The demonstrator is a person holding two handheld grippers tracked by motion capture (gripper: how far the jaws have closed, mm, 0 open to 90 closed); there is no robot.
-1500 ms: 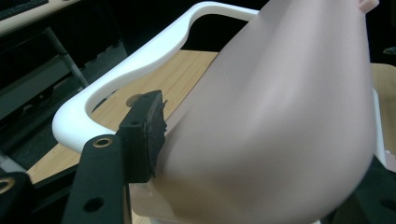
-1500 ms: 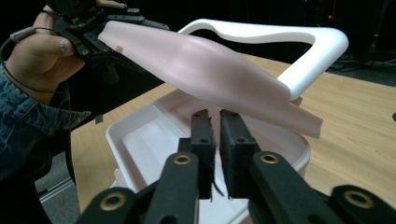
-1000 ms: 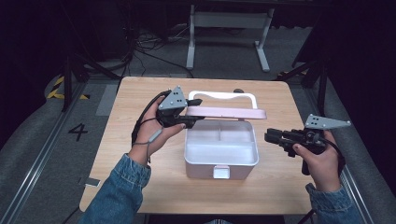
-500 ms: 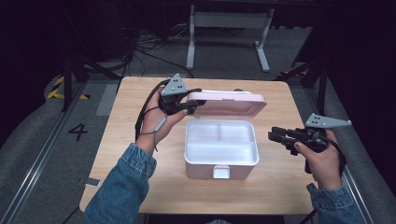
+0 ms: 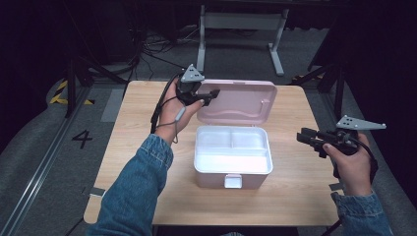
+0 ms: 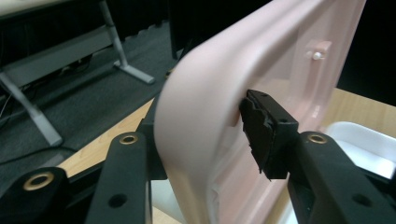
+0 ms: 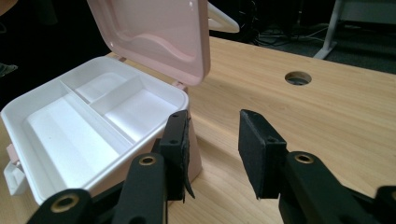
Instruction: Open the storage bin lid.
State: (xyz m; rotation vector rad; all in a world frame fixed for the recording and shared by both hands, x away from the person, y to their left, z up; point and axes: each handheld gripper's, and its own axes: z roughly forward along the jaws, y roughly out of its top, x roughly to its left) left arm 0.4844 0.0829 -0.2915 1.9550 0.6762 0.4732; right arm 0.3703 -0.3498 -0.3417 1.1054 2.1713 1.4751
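The left gripper clamps the left edge of the pink lid, raised upright at the far side of the white box mid-table. The right gripper hovers right of the box, jaws apart and empty. A round hole pierces the tabletop nearby.

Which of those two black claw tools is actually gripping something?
The left gripper: its jaws are clamped on the edge of the raised pink lid. The right gripper hovers open beside the white box, touching nothing.
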